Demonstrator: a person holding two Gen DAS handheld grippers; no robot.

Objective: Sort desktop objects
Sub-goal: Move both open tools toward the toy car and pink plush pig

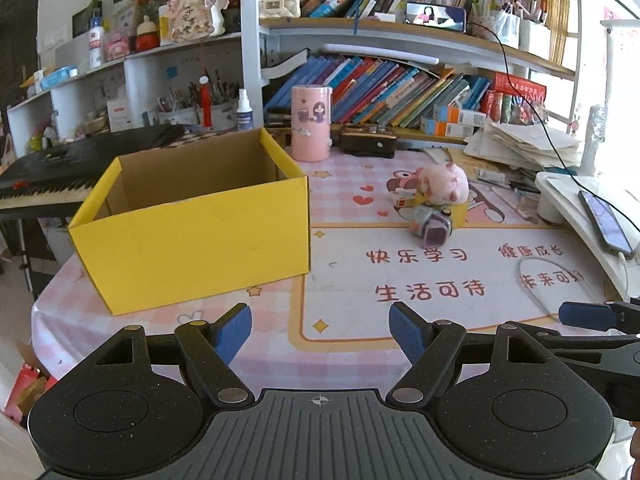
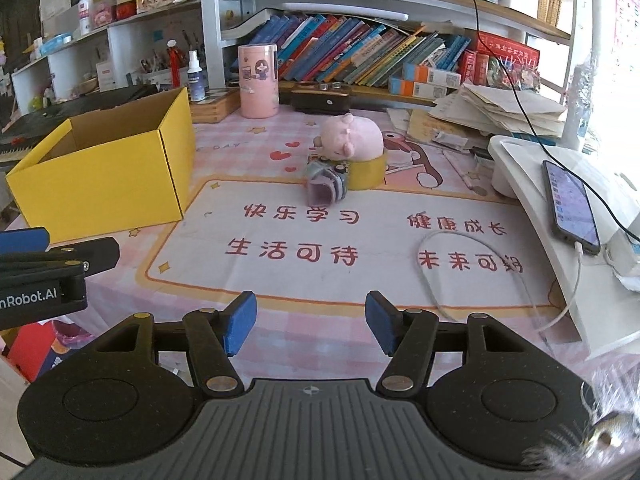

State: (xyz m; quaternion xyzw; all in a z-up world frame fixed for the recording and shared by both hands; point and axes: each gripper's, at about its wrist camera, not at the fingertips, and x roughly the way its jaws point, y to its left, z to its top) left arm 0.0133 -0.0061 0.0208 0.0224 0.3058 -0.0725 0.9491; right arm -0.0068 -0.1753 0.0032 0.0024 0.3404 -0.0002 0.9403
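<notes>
Approaching the pink plush pig (image 2: 354, 136) mid-worktop, both empty grippers are held with jaws apart, the right gripper (image 2: 311, 322) widening; next, a grasp is called for, then the yellow cardboard box (image 1: 192, 224).

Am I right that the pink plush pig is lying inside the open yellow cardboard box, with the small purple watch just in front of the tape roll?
Not quite. The pink plush pig is not in the yellow cardboard box; it rests on top of the yellow tape roll, out on the mat to the right of the box. The small purple watch does lie just in front of that roll. The right wrist view shows this most clearly.
</notes>
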